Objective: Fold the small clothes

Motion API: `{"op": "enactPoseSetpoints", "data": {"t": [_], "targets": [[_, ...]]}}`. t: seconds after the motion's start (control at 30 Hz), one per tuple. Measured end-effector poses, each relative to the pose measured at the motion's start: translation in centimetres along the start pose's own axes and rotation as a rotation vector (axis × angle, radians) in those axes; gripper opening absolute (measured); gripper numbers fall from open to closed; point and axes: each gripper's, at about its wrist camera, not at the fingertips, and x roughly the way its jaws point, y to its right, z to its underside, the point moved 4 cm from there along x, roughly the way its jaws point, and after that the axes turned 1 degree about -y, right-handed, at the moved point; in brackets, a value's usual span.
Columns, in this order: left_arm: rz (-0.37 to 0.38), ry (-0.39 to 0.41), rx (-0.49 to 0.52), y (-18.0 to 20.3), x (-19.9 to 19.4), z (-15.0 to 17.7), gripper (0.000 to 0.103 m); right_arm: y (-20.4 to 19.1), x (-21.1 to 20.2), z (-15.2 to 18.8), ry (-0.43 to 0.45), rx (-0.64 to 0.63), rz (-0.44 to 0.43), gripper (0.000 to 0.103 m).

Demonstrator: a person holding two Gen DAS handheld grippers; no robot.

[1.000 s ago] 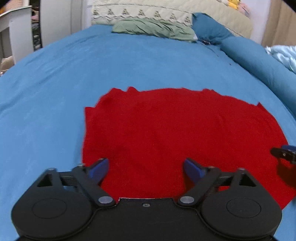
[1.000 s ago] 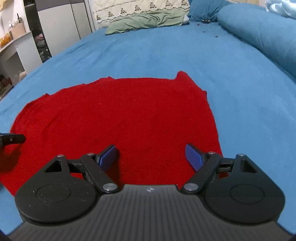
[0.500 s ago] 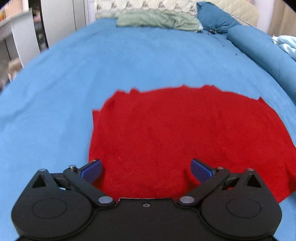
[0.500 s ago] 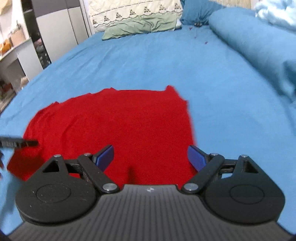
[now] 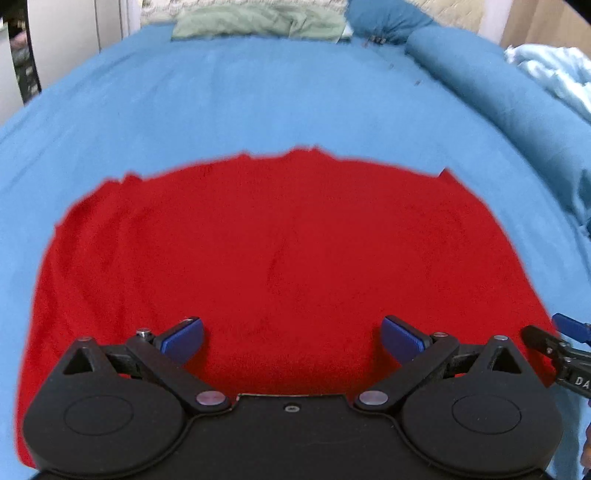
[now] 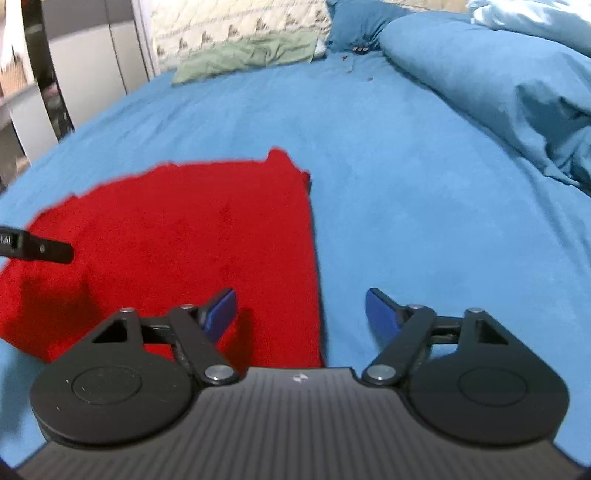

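Observation:
A red garment (image 5: 280, 251) lies spread flat on the blue bed sheet (image 5: 258, 99). My left gripper (image 5: 293, 338) is open and empty, its blue fingertips over the garment's near middle. My right gripper (image 6: 301, 312) is open and empty, straddling the garment's right edge (image 6: 314, 266), with the left fingertip over red cloth and the right fingertip over the sheet. The garment also shows in the right wrist view (image 6: 177, 236). The right gripper's finger shows at the right edge of the left wrist view (image 5: 554, 350); the left gripper's finger shows at the left edge of the right wrist view (image 6: 37, 249).
A green pillow (image 5: 258, 22) and a blue pillow (image 5: 388, 18) lie at the bed's head. A rolled blue duvet (image 6: 498, 81) runs along the right side, with pale blue bedding (image 5: 554, 70) beyond it. White cabinets (image 6: 92, 62) stand left of the bed.
Both grippers have shifted right: the left now sits over the garment's middle, the right now straddles its right edge. Both stay open.

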Motion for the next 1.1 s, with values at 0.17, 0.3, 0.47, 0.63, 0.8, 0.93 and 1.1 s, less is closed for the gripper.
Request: {"op": "enactPoseSetpoints", "data": {"t": [0.17, 0.3, 0.47, 0.63, 0.8, 0.93, 1.1], "targets": [[-0.005, -0.01, -0.023, -0.7, 1.7, 0.7, 0.103, -0.2, 2.0, 1.4, 0.015, -0.022, -0.014, 0.079], [-0.009, -0.029, -0.017, -0.5, 2.1, 0.8, 0.103, -0.2, 2.3, 1.7, 0.034, -0.007, -0.074, 0.056], [-0.037, -0.047, -0.004, -0.3, 2.2, 0.6, 0.103, -0.7, 2.5, 1.1, 0.002, 0.007, -0.14, 0.027], [-0.027, -0.082, -0.006, -0.5, 2.3, -0.2, 0.103, 0.3, 1.5, -0.6, -0.042, 0.2, -0.204, 0.022], [0.017, -0.056, -0.05, -2.8, -0.2, -0.4, 0.103, -2.0, -2.1, -5.6, 0.013, 0.33, -0.366, 0.022], [0.016, -0.012, -0.038, -7.4, -3.7, 0.8, 0.103, -9.4, -4.2, -10.3, 0.036, 0.239, -0.505, 0.022], [-0.016, 0.01, -0.062, -14.5, -7.0, 4.8, 0.103, -23.2, -3.9, -11.5, -0.035, -0.01, -0.696, 0.022]]}}
